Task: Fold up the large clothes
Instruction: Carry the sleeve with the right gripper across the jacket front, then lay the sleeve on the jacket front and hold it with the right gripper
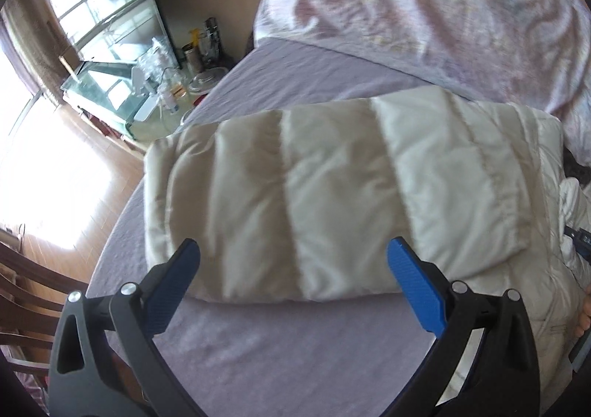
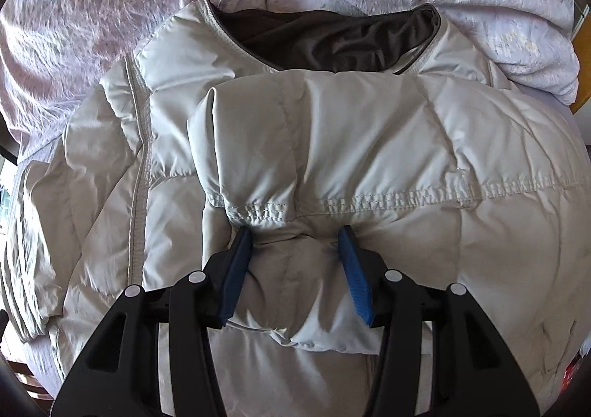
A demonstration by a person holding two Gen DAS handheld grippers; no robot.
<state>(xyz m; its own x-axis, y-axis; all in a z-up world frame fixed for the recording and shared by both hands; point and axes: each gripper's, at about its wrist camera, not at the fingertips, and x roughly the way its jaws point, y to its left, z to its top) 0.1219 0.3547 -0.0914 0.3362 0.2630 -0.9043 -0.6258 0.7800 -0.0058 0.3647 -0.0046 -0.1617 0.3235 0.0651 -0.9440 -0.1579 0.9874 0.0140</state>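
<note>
A pale grey quilted puffer jacket [image 1: 332, 187] lies on the lilac bed sheet [image 1: 280, 350], its lower part folded over. My left gripper [image 1: 291, 258] is open and empty, its blue pads spread just above the jacket's near edge. In the right wrist view the jacket [image 2: 369, 143] lies with its dark-lined collar [image 2: 332, 36] at the far end and a sleeve folded across the chest. My right gripper [image 2: 295, 236] is shut on a bunched fold of that sleeve, fabric bulging between the pads.
A rumpled pink floral duvet [image 1: 443, 10] is heaped behind the jacket. A cluttered glass side table [image 1: 159, 91] with jars stands left of the bed by bright windows. A wooden chair [image 1: 29, 298] is at the near left. Wooden floor lies beside the bed.
</note>
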